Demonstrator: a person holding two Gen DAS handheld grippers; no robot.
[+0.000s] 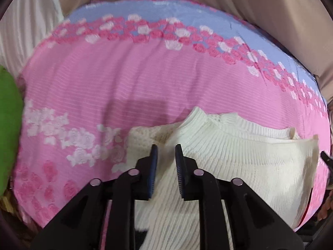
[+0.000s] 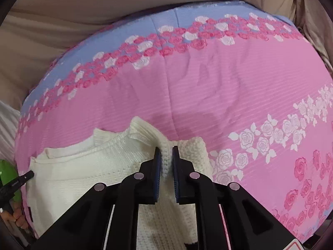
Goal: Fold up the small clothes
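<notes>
Spread flat on the pink rose-print bedsheet, near its front edge, a small cream knitted sweater, ribbed collar toward the far side. Clamped in the right gripper: a ridge of the crochet-textured knit at the sweater's right side, pinched up between the blue pads with hardly any gap showing, probably a sleeve or side edge raised so as to be carried inward over the body. Poised over the sweater's opposite side, the left gripper, jaws parted with ribbed knit visible between them; lying under the pads rather than squeezed by them, as far as can be judged, so likely ready to pin or take the matching edge. Mirrored placement at the two sides, sensible for a symmetric fold toward the middle. Off the sheet's left edge, a green cloth, not touching the sweater. Behind the sheet, beige bedding. No basket, box or other container in either view, hence nothing to report inside one.
</notes>
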